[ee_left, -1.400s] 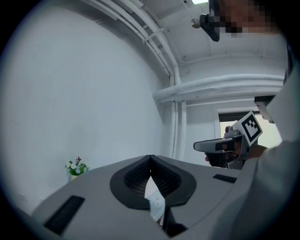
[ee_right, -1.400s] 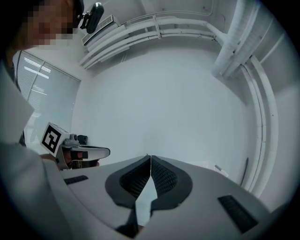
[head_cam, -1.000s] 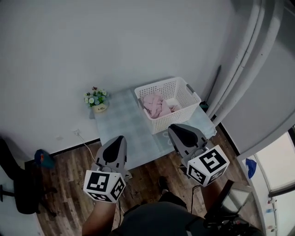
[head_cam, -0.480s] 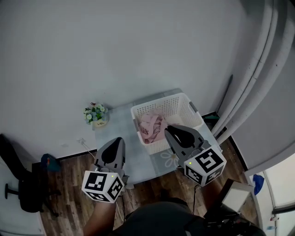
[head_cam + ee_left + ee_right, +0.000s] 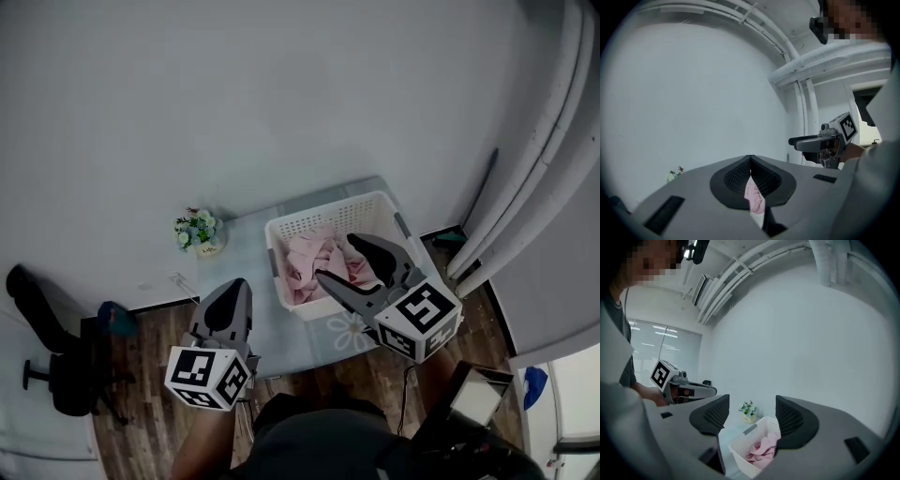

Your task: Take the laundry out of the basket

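A: Where's the laundry (image 5: pixel 305 264)?
B: Heaped in the white basket (image 5: pixel 319 211), far right. The right claw (image 5: pixel 336 258) is spreading, empty, aimed at it: drop straight in and pinch a top fold. The left claw (image 5: pixel 232 289), pressed together, hangs near left.

The basket (image 5: pixel 743 458) wall hides some laundry (image 5: pixel 762 449), it seems.

From where I stand, no words or numbers can be read. The cubes on the left tool (image 5: pixel 234 284) and right tool (image 5: pixel 335 257) carry only black-and-white square patterns. Any mark on the flower pot (image 5: pixel 208 248) is too small to read.
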Demonstrator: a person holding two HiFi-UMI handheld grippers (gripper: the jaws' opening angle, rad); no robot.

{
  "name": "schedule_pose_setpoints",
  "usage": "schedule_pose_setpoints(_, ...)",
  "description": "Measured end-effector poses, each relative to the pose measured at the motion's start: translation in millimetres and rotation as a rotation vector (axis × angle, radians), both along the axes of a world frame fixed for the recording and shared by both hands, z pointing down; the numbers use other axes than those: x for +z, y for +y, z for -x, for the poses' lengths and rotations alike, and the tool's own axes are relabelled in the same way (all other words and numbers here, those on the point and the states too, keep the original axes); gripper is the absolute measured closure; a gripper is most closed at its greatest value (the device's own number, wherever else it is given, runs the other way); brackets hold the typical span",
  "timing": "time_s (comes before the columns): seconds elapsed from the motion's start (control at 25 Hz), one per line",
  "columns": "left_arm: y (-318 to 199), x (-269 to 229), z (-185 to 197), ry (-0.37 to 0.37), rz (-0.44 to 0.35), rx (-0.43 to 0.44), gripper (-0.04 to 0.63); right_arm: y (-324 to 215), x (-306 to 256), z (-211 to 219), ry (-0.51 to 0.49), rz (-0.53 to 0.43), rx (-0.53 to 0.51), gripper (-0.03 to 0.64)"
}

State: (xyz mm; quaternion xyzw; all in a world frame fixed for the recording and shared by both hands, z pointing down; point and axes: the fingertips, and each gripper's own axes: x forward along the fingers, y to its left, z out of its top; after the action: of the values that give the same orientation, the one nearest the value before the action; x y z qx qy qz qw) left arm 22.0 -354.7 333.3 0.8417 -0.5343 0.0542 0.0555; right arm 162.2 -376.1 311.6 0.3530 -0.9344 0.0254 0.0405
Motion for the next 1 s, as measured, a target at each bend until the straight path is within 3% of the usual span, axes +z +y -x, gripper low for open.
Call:
schedule_pose_setpoints(0.16, -13.9, 2.2, 1.7, -0.008, 0.0, -0.018, 0.586, -25.2, 17.7, 0.8, 0.037, 0.05, -0.013, 0.285)
schedule_pose_setpoints(0.28, -28.4, 6.5, 13.4, -0.004, -0.007, -0.059, 0.586, -48.1, 32.3, 1.0, 0.063, 0.081, -0.003, 0.168)
schedule_pose_setpoints(0.36, -39.6, 14.2, 20.8, 0.001, 0.004, -0.074, 0.586, -65.0, 44.4, 0.8, 0.093, 0.105, 0.011, 0.143)
schedule_pose_setpoints(0.56, -69.5, 31.1, 38.9, -0.006, 0.034, -0.074, 0.586, -102.0, 84.7, 7.3, 0.141, 0.223, 0.019, 0.126)
schedule_pose_setpoints(0.8, -105.1, 58.8, 61.7, -0.012, 0.051, -0.088, 0.586, -139.5, 167.3, 12.1, 0.245, 0.441, -0.003, 0.126)
schedule_pose_setpoints(1.0, -128.5, 99.8, 78.8, 0.028, 0.144, -0.126, 0.586, -155.2, 230.4, 15.2, 0.279, 0.652, -0.038, 0.115)
